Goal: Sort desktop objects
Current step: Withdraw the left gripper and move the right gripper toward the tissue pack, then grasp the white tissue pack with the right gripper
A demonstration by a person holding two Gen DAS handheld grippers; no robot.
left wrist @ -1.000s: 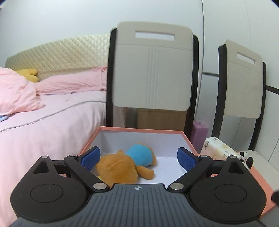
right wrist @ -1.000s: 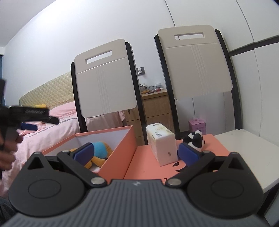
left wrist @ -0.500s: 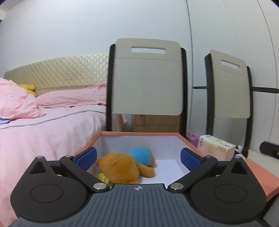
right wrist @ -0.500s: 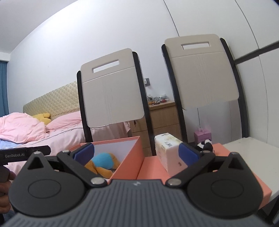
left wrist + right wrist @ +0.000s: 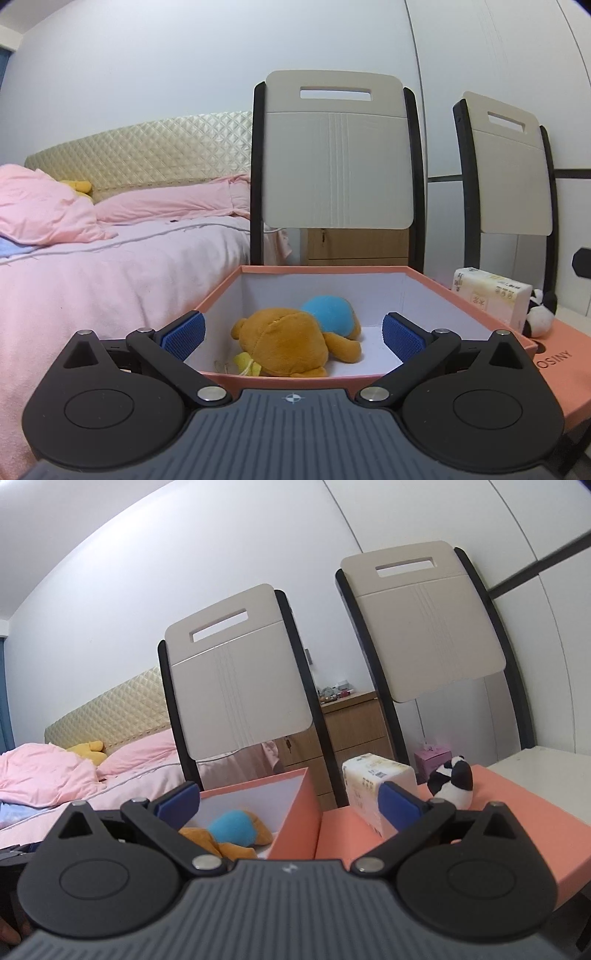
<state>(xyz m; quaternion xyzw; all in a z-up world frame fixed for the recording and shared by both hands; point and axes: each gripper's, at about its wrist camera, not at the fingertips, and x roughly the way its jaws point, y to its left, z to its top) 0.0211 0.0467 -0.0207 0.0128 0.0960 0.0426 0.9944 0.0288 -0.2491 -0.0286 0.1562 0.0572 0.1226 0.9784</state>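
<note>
Both grippers gape empty: the right gripper (image 5: 290,799) sits nearer the tissue pack (image 5: 376,782) and panda toy (image 5: 452,780), right of the toy-filled box (image 5: 295,812); the left gripper (image 5: 293,330) faces that box.

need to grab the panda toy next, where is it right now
The panda toy sits on the flat pink lid, right of the open box, just behind and beside the tissue pack; it shows far right in the left wrist view.

"OSINY" printed on salmon box lid (image 5: 554,363), first letters cut off by gripper. Tissue pack (image 5: 491,299) carries small printed labels, too small to read.
</note>
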